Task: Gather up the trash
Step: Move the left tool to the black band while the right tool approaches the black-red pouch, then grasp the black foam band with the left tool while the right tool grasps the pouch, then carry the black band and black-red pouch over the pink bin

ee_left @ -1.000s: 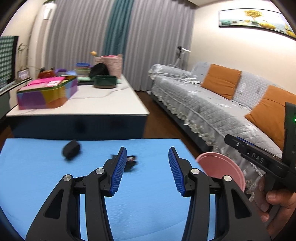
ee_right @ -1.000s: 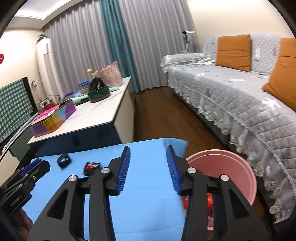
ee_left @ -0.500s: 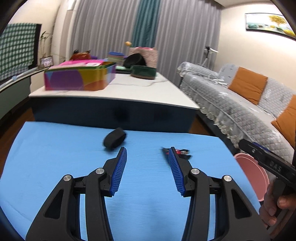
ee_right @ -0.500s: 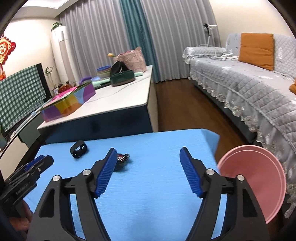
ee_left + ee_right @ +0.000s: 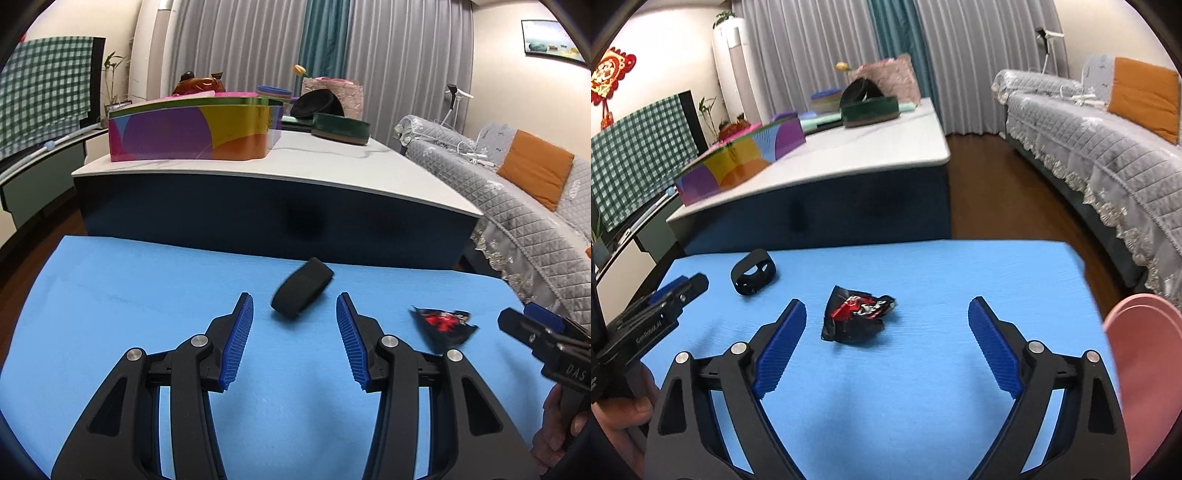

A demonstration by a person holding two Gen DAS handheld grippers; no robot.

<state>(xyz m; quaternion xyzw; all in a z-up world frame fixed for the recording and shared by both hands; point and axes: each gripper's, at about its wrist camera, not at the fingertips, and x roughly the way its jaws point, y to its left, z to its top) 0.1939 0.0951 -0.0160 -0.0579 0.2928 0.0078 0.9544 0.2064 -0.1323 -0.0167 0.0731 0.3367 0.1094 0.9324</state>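
Observation:
A black ring-shaped band (image 5: 302,293) lies on the blue table (image 5: 110,295), just ahead of my open, empty left gripper (image 5: 294,341). A crumpled black-and-red wrapper (image 5: 857,317) lies ahead of my right gripper (image 5: 886,349), nearer its left finger; the gripper is wide open and empty. The wrapper also shows in the left wrist view (image 5: 443,326), and the band in the right wrist view (image 5: 753,277). A pink trash bin (image 5: 1145,373) stands off the table's right edge.
A white-topped coffee table (image 5: 295,162) stands beyond the blue table, carrying a colourful box (image 5: 192,133) and a green bowl (image 5: 340,127). A grey sofa (image 5: 1100,147) with orange cushions runs along the right. Dark wood floor lies between them.
Both grippers swung left, away from the pink bin, toward the band and wrapper. The right gripper opened much wider. The bin has left the left wrist view.

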